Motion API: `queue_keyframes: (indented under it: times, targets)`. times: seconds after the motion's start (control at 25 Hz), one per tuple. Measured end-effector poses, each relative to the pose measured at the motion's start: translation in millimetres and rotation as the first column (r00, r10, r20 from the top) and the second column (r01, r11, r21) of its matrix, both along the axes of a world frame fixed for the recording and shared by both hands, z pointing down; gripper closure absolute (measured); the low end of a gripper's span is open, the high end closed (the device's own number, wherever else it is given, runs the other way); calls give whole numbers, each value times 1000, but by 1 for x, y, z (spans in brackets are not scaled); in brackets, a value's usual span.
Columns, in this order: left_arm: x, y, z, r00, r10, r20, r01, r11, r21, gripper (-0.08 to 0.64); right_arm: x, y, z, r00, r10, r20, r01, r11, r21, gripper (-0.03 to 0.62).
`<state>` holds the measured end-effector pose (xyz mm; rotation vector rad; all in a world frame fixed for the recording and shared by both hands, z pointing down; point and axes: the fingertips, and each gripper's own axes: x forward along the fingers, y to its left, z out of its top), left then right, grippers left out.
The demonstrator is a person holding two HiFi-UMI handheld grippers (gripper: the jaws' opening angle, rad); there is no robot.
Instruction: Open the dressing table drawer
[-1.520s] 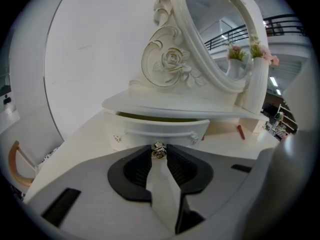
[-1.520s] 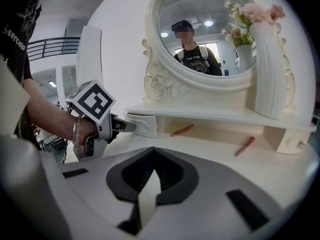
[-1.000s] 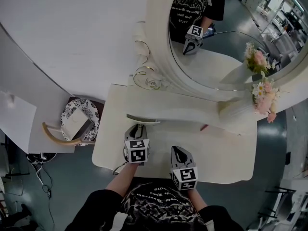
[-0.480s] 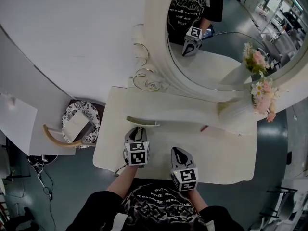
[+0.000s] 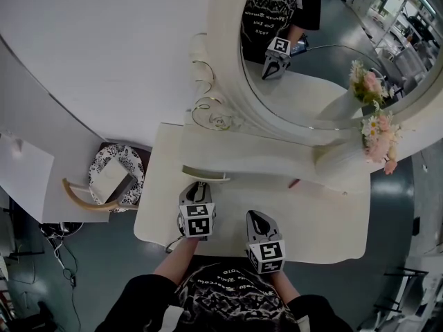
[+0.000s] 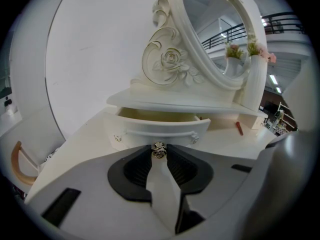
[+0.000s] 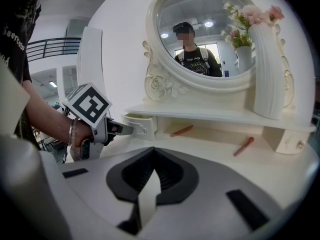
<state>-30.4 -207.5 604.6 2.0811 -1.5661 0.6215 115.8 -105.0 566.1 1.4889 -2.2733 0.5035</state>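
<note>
The white dressing table's small drawer (image 5: pixel 205 173) under the left end of the shelf stands pulled partly out; its cream inside (image 6: pixel 155 115) shows behind the curved front (image 6: pixel 160 131). My left gripper (image 5: pixel 199 185) is shut on the drawer's small metal knob (image 6: pixel 159 150), which sits pinched between the jaw tips. The right gripper view shows the left gripper (image 7: pixel 131 129) reaching the drawer (image 7: pixel 142 123) from the side. My right gripper (image 5: pixel 255 218) hangs over the tabletop's front edge, shut with nothing in it (image 7: pixel 154 150).
An oval mirror (image 5: pixel 325 47) in a carved frame rises behind the shelf. A tall white vase of flowers (image 5: pixel 377 140) stands at the right. Two reddish sticks (image 7: pixel 182 130) (image 7: pixel 243 146) lie under the shelf. A patterned stool (image 5: pixel 114 175) stands left of the table.
</note>
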Motion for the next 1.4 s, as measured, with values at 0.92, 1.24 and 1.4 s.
queue_keyframes:
  times: [0.92, 1.24, 1.4]
  targets:
    - [-2, 7, -4, 1000, -7, 12, 7, 1000, -2, 457, 3, 1, 0, 1000, 12, 6, -12, 1000, 3, 583]
    - [-3, 9, -3, 1000, -13, 9, 13, 1000, -1, 457, 4, 1, 0, 1000, 17, 8, -17, 1000, 4, 583]
    - [-3, 10, -2, 1000, -12, 10, 12, 1000, 2, 457, 3, 2, 0, 1000, 14, 9, -14, 1000, 2, 583]
